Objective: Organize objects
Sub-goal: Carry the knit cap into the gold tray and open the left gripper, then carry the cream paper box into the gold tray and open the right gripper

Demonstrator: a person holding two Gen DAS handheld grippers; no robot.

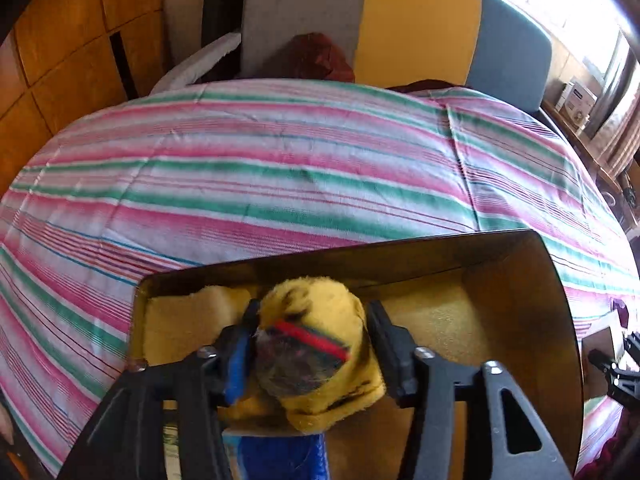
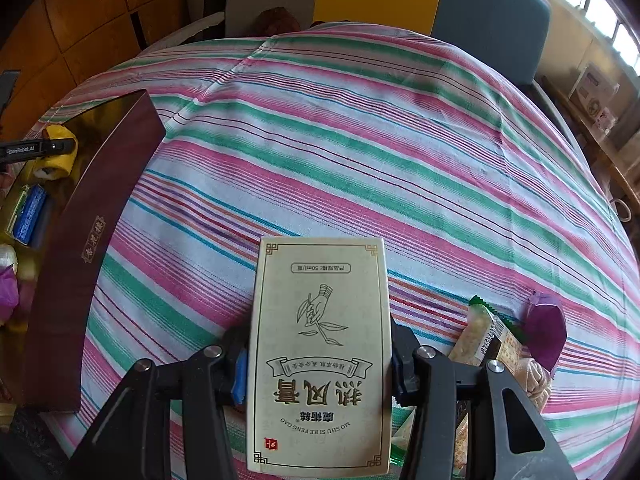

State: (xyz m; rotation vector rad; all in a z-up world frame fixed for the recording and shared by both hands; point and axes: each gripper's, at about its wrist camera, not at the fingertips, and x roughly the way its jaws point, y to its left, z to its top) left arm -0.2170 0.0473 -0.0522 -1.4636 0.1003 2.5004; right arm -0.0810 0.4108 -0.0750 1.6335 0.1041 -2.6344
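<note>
Spreading across both views, your striped cloth (image 1: 280,168) is a woven cotton sheet in pink, green, white and thin blue bands, creased in long straight fold lines and draped over a rounded tabletop. Next in size is the long storage box (image 1: 560,320), rectangular, with a smooth dark maroon outer skin bearing small gold characters and a glossy gold lining over a yellow fuzzy floor; in your right-wrist view it lies at nine o'clock, edge-on and bowed by the lens. Your right gripper (image 2: 320,364) pinches a tall flat carton (image 2: 320,352) of matte cream card, printed with a line-drawn hand holding a sprig and bold gold characters, its pads pressed on both long sides at six o'clock. Your left gripper (image 1: 310,344) hangs inside the box at six o'clock, jaws parted: the yellow plush toy (image 1: 320,356), soft, nappy and rounded, with dark markings and a red stripe, sits between the pads, and the right pad stands clear of it, while you cannot tell whether the left pad touches. A blue packet (image 1: 280,456) lies under the toy. At four o'clock of the right-wrist view lie a crinkly green-edged snack wrapper (image 2: 492,332) and a faceted purple piece (image 2: 546,328), just beside each other.
</note>
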